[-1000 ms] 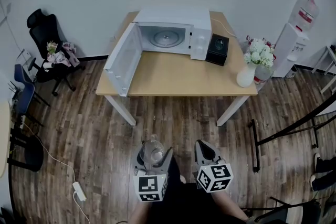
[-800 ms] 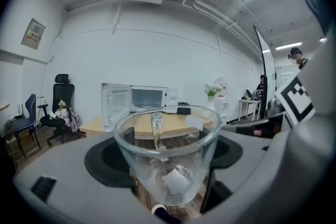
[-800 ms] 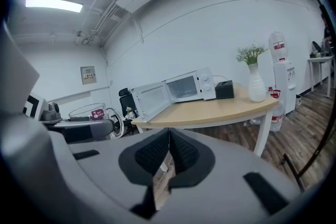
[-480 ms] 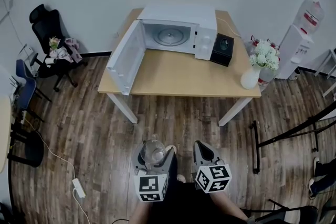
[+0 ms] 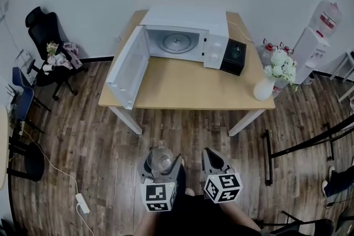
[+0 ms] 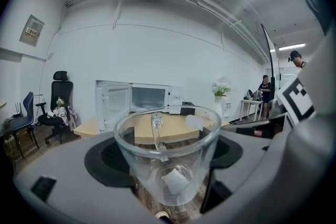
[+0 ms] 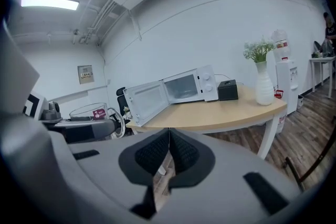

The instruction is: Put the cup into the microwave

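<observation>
Item: glass cup (image 6: 173, 165), held well short of the microwave (image 5: 185, 36).
Left gripper (image 5: 161, 167) clamps cup; right gripper (image 7: 168, 152) closed, empty. Advice: keep cup level, clear the door (image 5: 128, 69).

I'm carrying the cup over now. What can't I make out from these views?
Head view: table strip beneath the open door, hidden by the door.
Left gripper view: microwave cavity, too small and far.
Right gripper view: cup lower part, behind the left gripper's fingers.
</observation>
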Demonstrator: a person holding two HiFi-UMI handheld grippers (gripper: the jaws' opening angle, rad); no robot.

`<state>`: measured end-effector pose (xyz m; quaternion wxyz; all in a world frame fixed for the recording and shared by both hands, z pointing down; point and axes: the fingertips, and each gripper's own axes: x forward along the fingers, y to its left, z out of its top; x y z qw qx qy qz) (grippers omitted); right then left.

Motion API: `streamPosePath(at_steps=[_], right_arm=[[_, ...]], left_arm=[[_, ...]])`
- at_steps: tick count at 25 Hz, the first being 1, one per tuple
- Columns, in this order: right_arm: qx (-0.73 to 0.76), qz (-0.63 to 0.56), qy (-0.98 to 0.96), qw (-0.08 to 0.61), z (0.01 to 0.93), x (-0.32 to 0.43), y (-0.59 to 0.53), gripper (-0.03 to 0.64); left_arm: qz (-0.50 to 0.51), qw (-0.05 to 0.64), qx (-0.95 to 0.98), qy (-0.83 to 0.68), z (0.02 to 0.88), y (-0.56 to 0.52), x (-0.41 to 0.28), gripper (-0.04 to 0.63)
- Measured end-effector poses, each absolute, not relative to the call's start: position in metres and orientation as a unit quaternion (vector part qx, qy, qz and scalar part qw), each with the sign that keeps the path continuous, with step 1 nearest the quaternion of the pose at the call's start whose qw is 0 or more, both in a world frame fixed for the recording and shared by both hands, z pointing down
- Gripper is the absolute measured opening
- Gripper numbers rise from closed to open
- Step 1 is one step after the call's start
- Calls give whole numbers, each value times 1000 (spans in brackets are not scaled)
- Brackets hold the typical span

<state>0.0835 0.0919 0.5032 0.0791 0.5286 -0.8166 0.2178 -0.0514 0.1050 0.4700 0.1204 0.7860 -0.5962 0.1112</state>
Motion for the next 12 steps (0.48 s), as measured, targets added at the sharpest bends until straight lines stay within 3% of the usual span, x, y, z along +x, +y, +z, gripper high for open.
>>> streamPosePath(at_steps=[12], right_arm=[[543,216,-808,80,499,82,16,-6]], left_arm=[[115,116,793,-587,467,27,-58,400]])
